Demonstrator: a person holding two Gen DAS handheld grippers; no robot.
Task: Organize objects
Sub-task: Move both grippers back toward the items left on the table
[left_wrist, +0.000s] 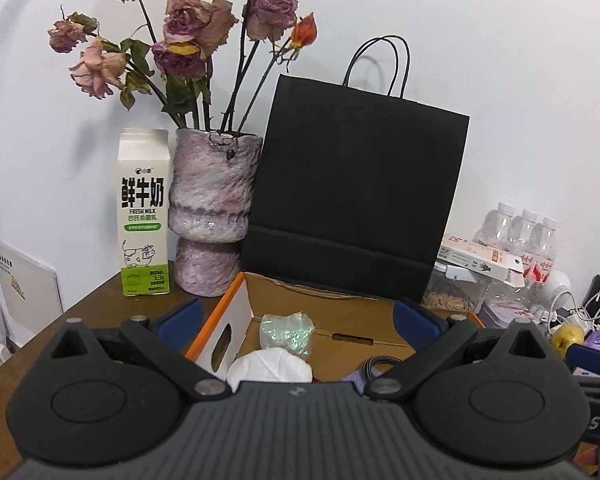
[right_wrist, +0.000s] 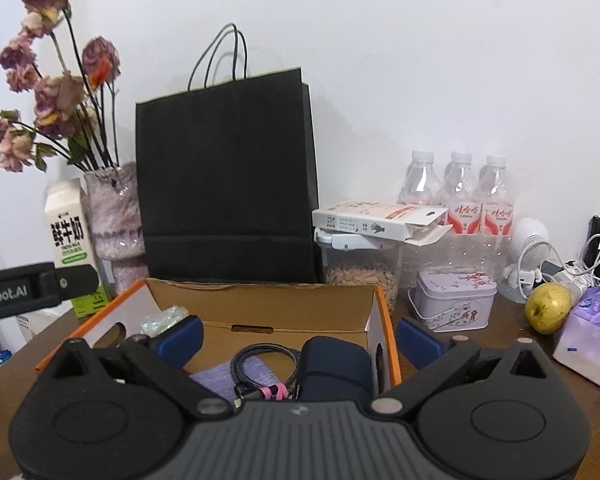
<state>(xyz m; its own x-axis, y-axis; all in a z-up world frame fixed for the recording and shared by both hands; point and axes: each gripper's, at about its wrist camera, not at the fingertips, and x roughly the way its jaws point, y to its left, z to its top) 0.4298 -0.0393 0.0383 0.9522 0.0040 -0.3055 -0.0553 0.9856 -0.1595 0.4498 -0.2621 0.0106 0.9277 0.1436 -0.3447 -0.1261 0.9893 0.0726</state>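
My left tongs (left_wrist: 296, 316) are spread wide with nothing between the blue pads, hovering over the near edge of the open box (left_wrist: 236, 308) on the tabletop (left_wrist: 100, 308). My right tongs (right_wrist: 298, 334) are likewise wide apart and empty, above the same box from its right side.

Inside the box I see a white bundle (left_wrist: 270, 366) with a shiny green wrapper (left_wrist: 288, 330) just behind it at the left end. Toward the right end lie a coiled cable (right_wrist: 260, 364) on a purple cloth (right_wrist: 220, 376), touching a dark blue pouch (right_wrist: 334, 366).

Behind the box a black bag (left_wrist: 356, 184) stands upright against the wall. To its left are a vase (left_wrist: 212, 208) of dried roses and a milk carton (left_wrist: 144, 212), side by side and touching.

To the right of the box sit a tin (right_wrist: 452, 300), a jar of seeds (right_wrist: 360, 268) with a white carton (right_wrist: 380, 216) on top, three bottles (right_wrist: 460, 192), an apple (right_wrist: 548, 308) and a purple tissue pack (right_wrist: 588, 344).
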